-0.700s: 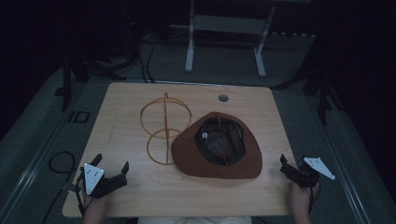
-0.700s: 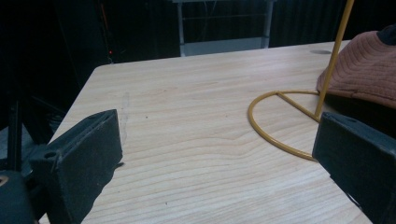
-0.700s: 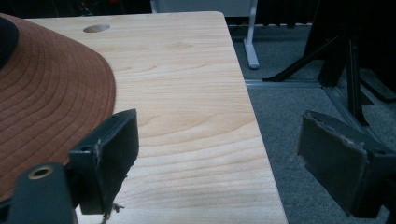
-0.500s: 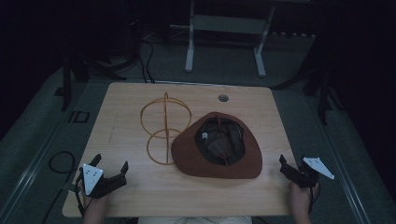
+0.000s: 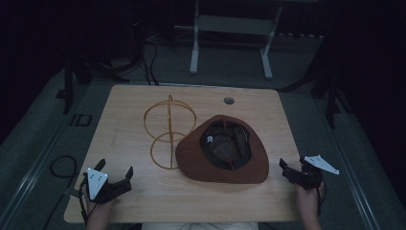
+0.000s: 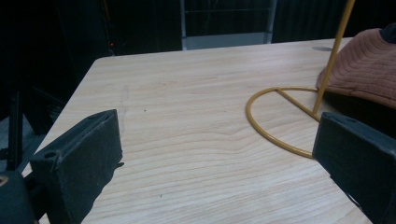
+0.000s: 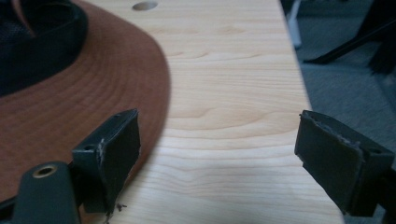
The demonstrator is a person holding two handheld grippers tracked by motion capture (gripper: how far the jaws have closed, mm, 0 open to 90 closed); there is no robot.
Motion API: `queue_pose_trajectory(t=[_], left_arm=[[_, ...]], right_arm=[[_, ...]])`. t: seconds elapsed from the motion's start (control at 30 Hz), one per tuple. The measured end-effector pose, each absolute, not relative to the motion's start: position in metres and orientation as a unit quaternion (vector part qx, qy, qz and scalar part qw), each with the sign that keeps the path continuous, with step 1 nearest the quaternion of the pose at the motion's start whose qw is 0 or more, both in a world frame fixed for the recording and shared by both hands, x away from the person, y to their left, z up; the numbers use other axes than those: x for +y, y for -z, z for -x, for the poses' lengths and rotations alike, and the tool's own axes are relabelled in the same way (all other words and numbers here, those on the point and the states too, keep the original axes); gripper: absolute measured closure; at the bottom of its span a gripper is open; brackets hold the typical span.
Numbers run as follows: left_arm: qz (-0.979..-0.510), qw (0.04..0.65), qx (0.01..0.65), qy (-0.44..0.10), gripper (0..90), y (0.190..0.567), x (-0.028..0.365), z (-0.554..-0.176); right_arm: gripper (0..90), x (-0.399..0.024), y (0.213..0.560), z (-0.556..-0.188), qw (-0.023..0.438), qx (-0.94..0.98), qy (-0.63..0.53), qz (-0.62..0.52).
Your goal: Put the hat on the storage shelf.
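Little has shifted since the earlier frames: both tools remain near the front edge of the surface [image 5: 143,100], the hat [image 5: 222,155] and the wire stand [image 5: 167,132] lie where they lay, and the right tool [image 5: 293,173] has edged only slightly toward the brim. Left tool [image 5: 114,181], near the front left corner, rests with its jaws spread wide and nothing between them; in the left gripper view the bare wood grain shows between the two black jaws, with the yellow ring base of the wire stand [image 6: 280,116] ahead and to one side. Right tool, near the front right corner, likewise stands open and empty, one jaw just beside the edge of the brim, as the right gripper view shows against the brown hat [image 7: 70,107]. Hat lies crown down, hollow upward, right of centre and toward the front edge, its brim overlapping the base ring of the stand. A round cable hole [image 5: 229,100] sits near the far edge.
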State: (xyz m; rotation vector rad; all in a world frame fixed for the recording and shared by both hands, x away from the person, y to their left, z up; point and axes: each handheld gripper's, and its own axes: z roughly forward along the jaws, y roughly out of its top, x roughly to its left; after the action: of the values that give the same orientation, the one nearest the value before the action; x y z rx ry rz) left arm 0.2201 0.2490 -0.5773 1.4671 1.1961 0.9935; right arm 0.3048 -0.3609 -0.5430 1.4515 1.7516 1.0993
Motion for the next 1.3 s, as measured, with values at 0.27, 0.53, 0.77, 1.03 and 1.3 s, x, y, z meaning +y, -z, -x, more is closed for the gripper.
queue_pose_trajectory(t=[0.27, 0.53, 0.77, 1.03, 1.3], left_arm=[[-0.618, 0.488, 0.474, -0.395, 2.1, 0.575, 0.24, -0.218], [-0.65, 0.491, 0.462, -0.351, 2.2, 0.573, 0.232, -0.219], [-0.675, 0.502, 0.446, -0.307, 2.1, 0.569, 0.223, -0.217], [-0.691, 0.482, 0.437, -0.315, 2.1, 0.569, 0.218, -0.216], [-0.697, 0.477, 0.432, -0.316, 2.1, 0.57, 0.217, -0.216]], right_arm=[[13.9, -0.346, 0.522, -0.314, 0.302, 0.678, -0.407, -0.533], [13.0, -0.327, 0.493, -0.327, 0.298, 0.695, -0.431, -0.493], [12.6, -0.307, 0.474, -0.339, 0.286, 0.722, -0.431, -0.46], [12.3, -0.279, 0.465, -0.353, 0.268, 0.742, -0.433, -0.436], [13.3, -0.245, 0.476, -0.376, 0.237, 0.783, -0.404, -0.409]])
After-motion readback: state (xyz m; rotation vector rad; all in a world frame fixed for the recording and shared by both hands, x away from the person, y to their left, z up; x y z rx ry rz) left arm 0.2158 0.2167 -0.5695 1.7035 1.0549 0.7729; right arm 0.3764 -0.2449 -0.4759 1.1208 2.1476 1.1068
